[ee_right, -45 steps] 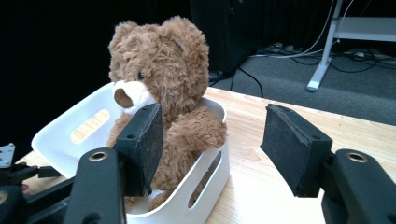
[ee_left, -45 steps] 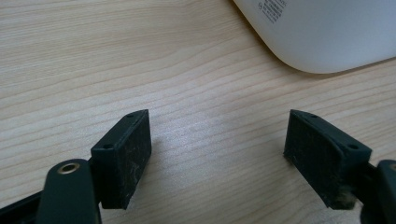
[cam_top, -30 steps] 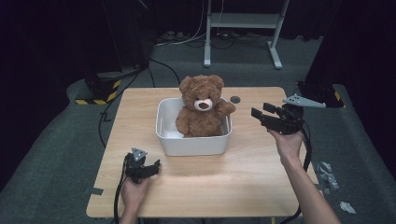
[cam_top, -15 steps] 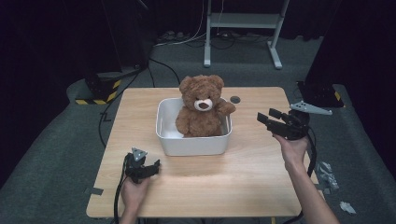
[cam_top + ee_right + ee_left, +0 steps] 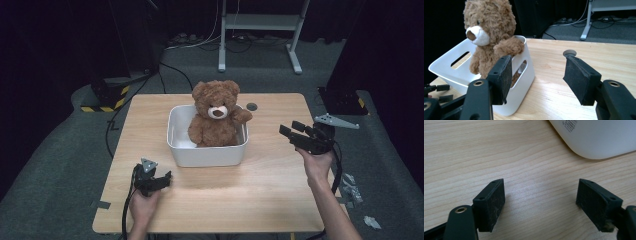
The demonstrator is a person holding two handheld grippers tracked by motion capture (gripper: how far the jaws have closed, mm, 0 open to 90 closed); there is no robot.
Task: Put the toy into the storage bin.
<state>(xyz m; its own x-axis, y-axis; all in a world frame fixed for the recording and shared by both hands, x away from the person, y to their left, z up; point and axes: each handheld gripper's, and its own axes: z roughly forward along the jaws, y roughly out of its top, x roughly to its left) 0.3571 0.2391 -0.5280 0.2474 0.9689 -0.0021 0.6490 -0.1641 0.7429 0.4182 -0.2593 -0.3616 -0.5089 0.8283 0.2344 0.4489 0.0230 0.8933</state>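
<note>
The teddy bear (image 5: pixel 216 116) sits upright in the white bin (image 5: pixel 207 153) mid-tabletop (image 5: pixel 280 190), off to the left of the right hand-held gripper (image 5: pixel 289 131) — released, jaws apart and empty, aimed toward it. The left hand-held gripper (image 5: pixel 161 178), also released, rests just before the bin's near wall — its jaws aimed past the bin rather than at the bear.

Bare table (image 5: pixel 280 170) between right gripper (image 5: pixel 291 133) and bin (image 5: pixel 207 155).

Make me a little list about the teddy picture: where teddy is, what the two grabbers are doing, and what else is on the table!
teddy bear: sitting upright in the white bin, one arm over its rim
left gripper: jaws open, empty, low over the table in front of the bin
right gripper: jaws open, empty, pointing toward the bin, apart from it
also on table: small grey disc behind the bin
</note>
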